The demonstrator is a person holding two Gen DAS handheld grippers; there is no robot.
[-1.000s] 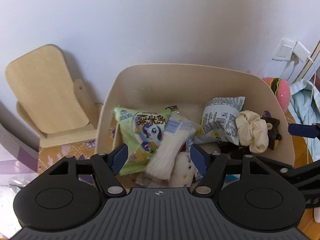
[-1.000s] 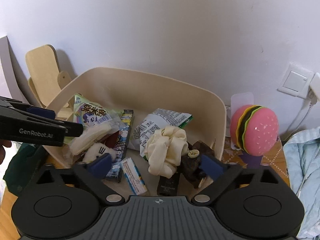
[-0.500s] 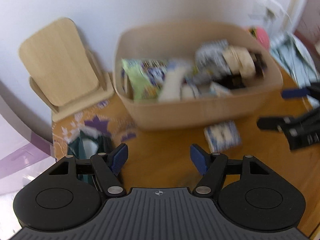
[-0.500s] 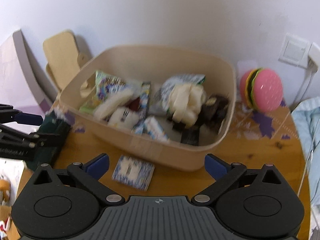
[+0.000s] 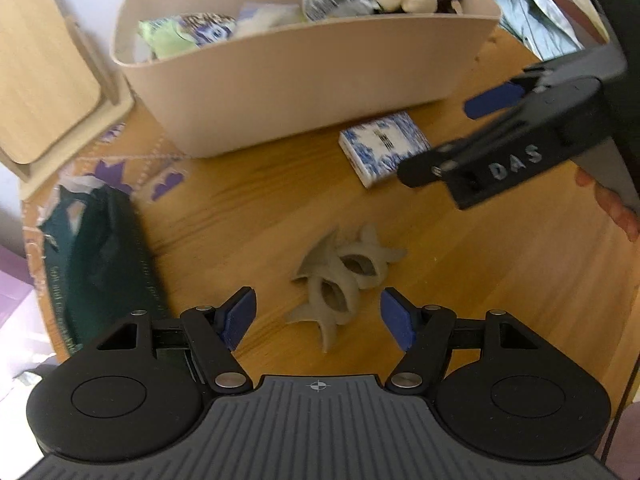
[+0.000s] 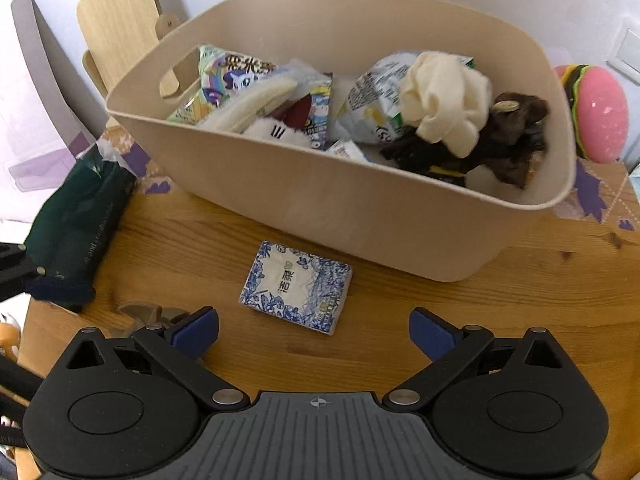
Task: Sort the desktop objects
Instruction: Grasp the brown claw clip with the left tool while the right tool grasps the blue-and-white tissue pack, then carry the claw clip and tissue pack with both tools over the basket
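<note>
From my right wrist view, my own left finger hides most of the grey spiky piece (image 6: 138,312). My right gripper (image 5: 472,136) covers a corner of the blue-and-white packet (image 5: 380,148). The bin's (image 5: 304,80) near wall hides its lower contents. The burger toy (image 6: 596,114) is cut off.

The right gripper (image 6: 314,330) hovers over the wooden surface (image 6: 520,300) with its blue-tipped fingers (image 6: 196,330) spread wide and nothing between them. Just ahead lies a blue-and-white patterned packet (image 6: 296,287), flat, near the front wall of the beige bin (image 6: 360,216). The bin holds snack packets, a cream scrunchie (image 6: 444,100) and a brown plush item (image 6: 516,128). A dark green pouch (image 6: 76,220) lies to the left, a burger-shaped toy (image 6: 596,112) at right.
</note>
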